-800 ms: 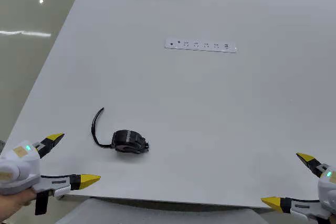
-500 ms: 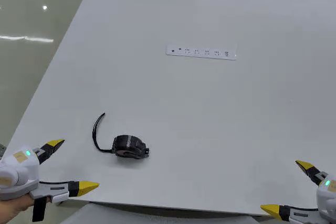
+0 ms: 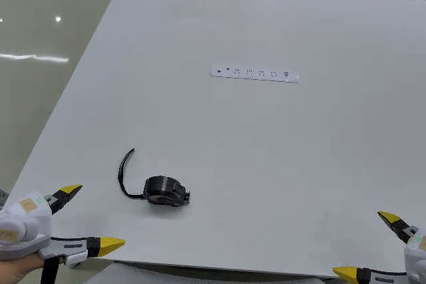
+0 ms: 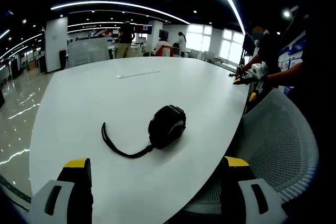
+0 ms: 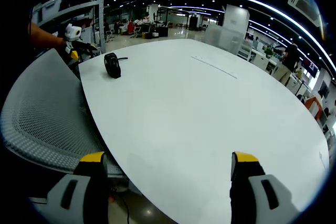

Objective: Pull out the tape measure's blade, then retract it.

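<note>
Black tape measure (image 3: 165,191) on white table (image 3: 266,131), both grippers' jaws spread, empty

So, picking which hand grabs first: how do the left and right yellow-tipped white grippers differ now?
The yellow-tipped left gripper is close to the black tape measure; the yellow-tipped right gripper is far across the white table. The left's jaws face the tape measure squarely; the right's face bare tabletop. Both are open and empty.
</note>
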